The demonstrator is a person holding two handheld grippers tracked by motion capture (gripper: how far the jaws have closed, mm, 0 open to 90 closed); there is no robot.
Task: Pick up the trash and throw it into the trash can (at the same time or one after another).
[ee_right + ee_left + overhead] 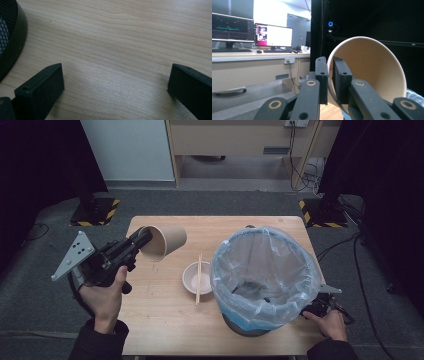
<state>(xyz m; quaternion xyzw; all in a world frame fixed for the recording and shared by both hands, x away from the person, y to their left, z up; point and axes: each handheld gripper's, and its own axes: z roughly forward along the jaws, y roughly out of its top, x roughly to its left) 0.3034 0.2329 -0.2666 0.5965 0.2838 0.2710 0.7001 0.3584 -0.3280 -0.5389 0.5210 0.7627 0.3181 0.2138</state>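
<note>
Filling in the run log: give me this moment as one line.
left tool: shut on rim of brown paper cup, lifted, tipped | right tool: open, empty, beside black mesh bin | white bowl, wooden chopsticks: on table

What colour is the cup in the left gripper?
Brown paper cup, paler tan inside; shows best in the high view.

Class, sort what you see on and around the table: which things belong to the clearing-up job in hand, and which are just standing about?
In the job: paper cup, pinched at its rim by the left gripper; lined bin; bowl; chopsticks.

Standing about: monitors, desk, floor cables.
</note>
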